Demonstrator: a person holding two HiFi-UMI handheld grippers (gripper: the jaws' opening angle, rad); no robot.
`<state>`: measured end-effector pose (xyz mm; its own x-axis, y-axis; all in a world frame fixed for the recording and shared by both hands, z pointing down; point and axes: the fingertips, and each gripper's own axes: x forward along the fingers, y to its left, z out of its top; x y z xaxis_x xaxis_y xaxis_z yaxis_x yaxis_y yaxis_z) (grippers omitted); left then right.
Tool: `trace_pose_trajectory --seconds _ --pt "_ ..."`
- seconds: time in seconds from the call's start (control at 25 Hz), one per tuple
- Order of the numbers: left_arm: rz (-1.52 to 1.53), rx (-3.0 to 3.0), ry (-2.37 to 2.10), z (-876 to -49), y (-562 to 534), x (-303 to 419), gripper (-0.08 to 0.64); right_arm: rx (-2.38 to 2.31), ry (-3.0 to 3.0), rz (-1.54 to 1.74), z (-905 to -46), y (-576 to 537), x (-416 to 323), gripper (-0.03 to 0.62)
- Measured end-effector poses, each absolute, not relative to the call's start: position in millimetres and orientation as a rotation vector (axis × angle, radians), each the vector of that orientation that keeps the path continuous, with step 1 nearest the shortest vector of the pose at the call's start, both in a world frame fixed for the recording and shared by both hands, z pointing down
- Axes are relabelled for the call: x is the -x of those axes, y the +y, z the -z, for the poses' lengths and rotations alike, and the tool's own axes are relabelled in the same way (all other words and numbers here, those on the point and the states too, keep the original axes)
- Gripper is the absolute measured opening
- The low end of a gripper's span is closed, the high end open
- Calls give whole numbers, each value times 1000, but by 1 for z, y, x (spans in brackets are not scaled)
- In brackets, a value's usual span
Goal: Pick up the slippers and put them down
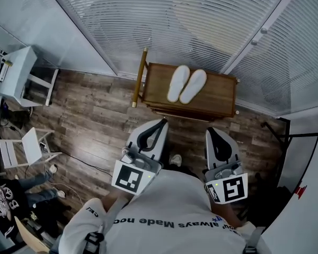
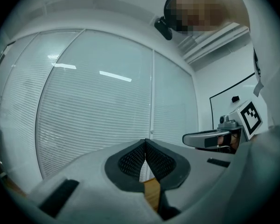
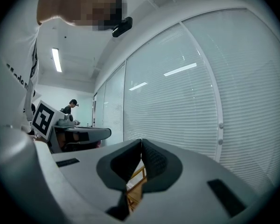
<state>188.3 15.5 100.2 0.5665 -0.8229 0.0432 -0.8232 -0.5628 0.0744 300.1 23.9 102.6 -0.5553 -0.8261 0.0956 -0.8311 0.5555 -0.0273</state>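
Two white slippers (image 1: pixel 186 84) lie side by side, toes toward the window, on a small wooden table (image 1: pixel 222 97) in the head view. My left gripper (image 1: pixel 162 121) and right gripper (image 1: pixel 209 132) hang level over the floor, short of the table's near edge and apart from the slippers. Both are shut with nothing between the jaws. In the left gripper view the left gripper (image 2: pixel 145 142) has its tips meeting, with a sliver of the table (image 2: pixel 151 193) below. The right gripper (image 3: pixel 141 142) looks the same, tips touching, in the right gripper view. The slippers are hidden in both gripper views.
Glass walls with white blinds (image 1: pixel 201 20) stand right behind the table. A brass rail (image 1: pixel 139 78) sticks up at the table's left end. White chairs (image 1: pixel 32 144) and a seated person's legs (image 1: pixel 34 187) are at the left; a white board (image 1: pixel 307 194) stands at the right.
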Motion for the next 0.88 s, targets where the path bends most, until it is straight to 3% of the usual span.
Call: trace_pose_trajectory --seconds 0.88 --pt "6 -2796 -1313 -97 -119 -122 11 -1522 -2665 -4 -89 -111 -226 14"
